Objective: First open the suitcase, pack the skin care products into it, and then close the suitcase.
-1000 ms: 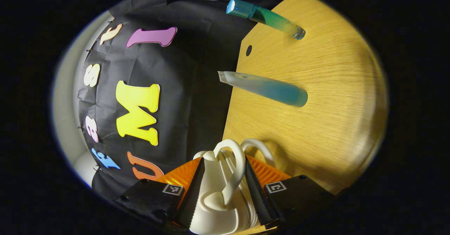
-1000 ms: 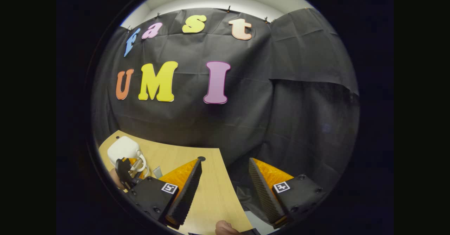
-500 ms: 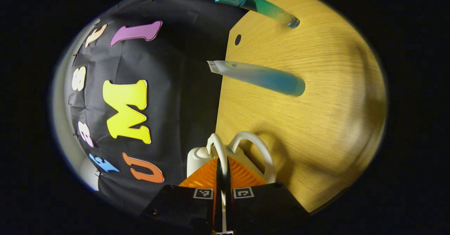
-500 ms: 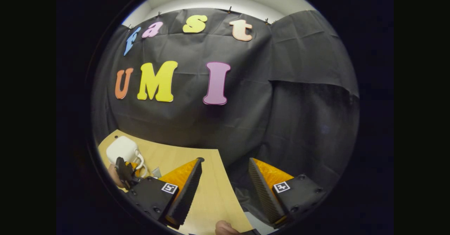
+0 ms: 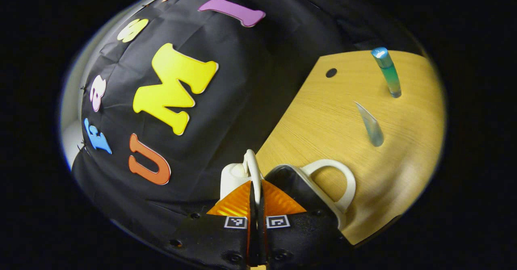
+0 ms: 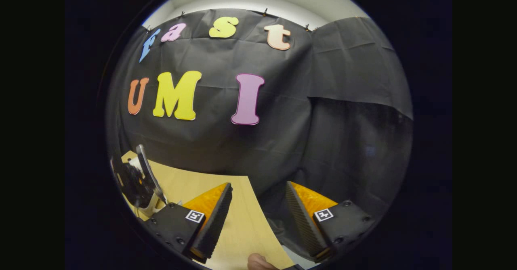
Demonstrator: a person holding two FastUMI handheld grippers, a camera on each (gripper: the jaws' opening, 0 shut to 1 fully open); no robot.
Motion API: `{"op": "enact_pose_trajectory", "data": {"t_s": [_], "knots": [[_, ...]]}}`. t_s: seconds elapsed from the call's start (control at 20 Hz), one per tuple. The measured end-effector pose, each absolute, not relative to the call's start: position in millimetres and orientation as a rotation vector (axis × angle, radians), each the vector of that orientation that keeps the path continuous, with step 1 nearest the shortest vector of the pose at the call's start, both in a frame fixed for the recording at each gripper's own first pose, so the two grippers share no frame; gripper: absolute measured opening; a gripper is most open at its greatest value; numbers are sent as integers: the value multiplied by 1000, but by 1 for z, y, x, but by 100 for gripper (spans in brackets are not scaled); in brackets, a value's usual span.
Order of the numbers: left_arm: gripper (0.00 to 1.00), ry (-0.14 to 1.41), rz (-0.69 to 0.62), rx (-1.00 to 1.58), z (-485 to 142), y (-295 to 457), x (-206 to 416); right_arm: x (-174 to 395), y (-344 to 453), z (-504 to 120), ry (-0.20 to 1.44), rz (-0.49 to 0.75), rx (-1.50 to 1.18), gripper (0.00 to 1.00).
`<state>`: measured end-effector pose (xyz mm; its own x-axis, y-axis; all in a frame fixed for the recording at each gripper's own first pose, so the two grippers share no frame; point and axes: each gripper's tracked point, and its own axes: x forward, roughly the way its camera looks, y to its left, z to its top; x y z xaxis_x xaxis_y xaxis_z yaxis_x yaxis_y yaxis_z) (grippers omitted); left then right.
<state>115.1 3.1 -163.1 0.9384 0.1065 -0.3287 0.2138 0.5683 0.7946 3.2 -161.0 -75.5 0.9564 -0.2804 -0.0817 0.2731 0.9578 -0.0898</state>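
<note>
In the left gripper view we saw our left gripper (image 5: 256,189) closed tight on one white handle (image 5: 251,166) of the small suitcase (image 5: 282,181), whose shell had parted so that a dark interior showed, with the second handle (image 5: 337,181) looped out over the wooden bench (image 5: 323,116). Two skin care products stood on the bench beyond it, well apart from the suitcase: a pale blue tube (image 5: 369,124) and a teal bottle (image 5: 387,72) farther back. In the right gripper view our right gripper (image 6: 258,205) hung wide open and empty at the bench edge (image 6: 242,229), with the opened suitcase (image 6: 139,181) far off to the left.
</note>
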Motion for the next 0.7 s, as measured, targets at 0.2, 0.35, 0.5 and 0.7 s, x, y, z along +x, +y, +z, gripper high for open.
{"op": "enact_pose_trajectory", "data": {"t_s": [0.2, 0.35, 0.5, 0.7], "knots": [[3, 357, -55, 822, -123, 52, 119, 18, -120, -75, 111, -249, -73, 80], [3, 350, -59, 710, -101, 95, 122, 29, -90, -77, 128, -236, -57, 80], [3, 342, -36, 637, -86, 147, 128, 38, -67, -80, 151, -241, -50, 80], [3, 333, 29, 681, -89, 228, 128, 36, -51, -85, 172, -272, -52, 80]]}}
